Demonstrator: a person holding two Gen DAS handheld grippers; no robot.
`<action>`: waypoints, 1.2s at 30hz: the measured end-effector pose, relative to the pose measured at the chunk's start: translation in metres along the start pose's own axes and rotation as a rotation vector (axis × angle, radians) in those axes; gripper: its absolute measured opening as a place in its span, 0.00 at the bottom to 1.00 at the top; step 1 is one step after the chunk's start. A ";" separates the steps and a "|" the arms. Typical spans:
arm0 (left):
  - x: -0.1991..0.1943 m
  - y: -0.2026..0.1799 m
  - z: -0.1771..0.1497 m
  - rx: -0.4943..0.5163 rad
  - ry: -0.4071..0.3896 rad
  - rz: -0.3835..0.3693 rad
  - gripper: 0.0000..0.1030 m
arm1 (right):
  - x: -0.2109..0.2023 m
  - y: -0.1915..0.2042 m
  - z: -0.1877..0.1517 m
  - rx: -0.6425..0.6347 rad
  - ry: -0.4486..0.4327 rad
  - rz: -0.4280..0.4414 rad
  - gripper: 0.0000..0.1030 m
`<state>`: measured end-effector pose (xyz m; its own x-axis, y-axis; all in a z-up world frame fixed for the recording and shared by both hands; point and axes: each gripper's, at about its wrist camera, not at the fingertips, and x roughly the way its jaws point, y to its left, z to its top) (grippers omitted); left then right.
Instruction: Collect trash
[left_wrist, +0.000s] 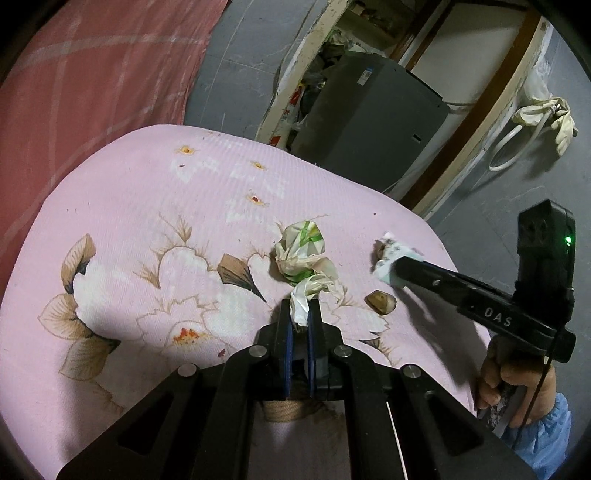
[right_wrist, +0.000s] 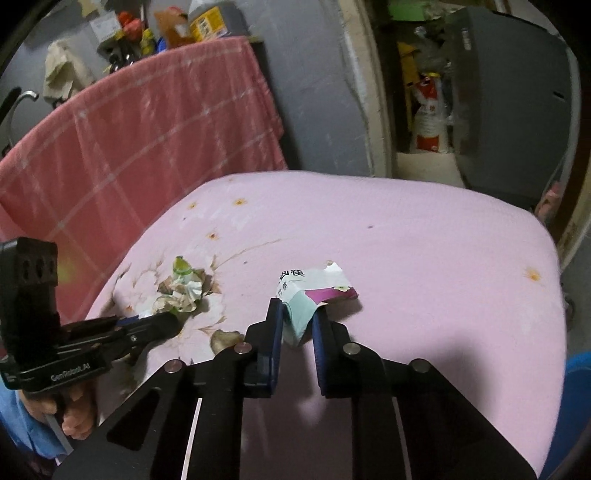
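Observation:
A crumpled white-and-green wrapper (left_wrist: 301, 251) lies on the pink flowered cushion (left_wrist: 147, 206). My left gripper (left_wrist: 300, 306) is shut on the wrapper's near tail. To its right my right gripper (left_wrist: 397, 271) pinches a white and teal paper packet (left_wrist: 388, 254). In the right wrist view that packet (right_wrist: 317, 284), printed with characters and a purple patch, sits between the pads of the right gripper (right_wrist: 297, 306), which press on its near end. A small brown scrap (left_wrist: 380, 302) lies loose between the two grippers. The left gripper (right_wrist: 173, 319) and the crumpled wrapper (right_wrist: 184, 290) show at the left.
A red checked cloth (right_wrist: 147, 129) hangs behind the cushion (right_wrist: 424, 258). A grey box (left_wrist: 369, 122) stands by a cluttered doorway (right_wrist: 428, 110). A pale cloth and hose (left_wrist: 546, 114) hang on the far wall. A hand (left_wrist: 513, 384) in a blue sleeve holds the right gripper.

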<state>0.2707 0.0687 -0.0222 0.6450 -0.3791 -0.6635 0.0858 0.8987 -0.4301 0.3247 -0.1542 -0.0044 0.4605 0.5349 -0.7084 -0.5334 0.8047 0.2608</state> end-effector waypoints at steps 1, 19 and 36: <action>0.000 0.001 0.000 -0.001 0.000 -0.001 0.04 | -0.003 -0.002 -0.001 0.005 -0.011 -0.009 0.11; -0.012 -0.010 -0.010 0.050 -0.026 -0.012 0.03 | -0.023 -0.014 -0.009 0.013 -0.061 -0.082 0.06; -0.032 -0.060 -0.017 0.217 -0.152 0.041 0.03 | -0.074 0.016 -0.038 -0.140 -0.297 -0.147 0.05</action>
<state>0.2322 0.0232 0.0143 0.7566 -0.3188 -0.5709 0.2076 0.9450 -0.2526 0.2556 -0.1908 0.0274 0.7147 0.4837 -0.5051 -0.5283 0.8467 0.0634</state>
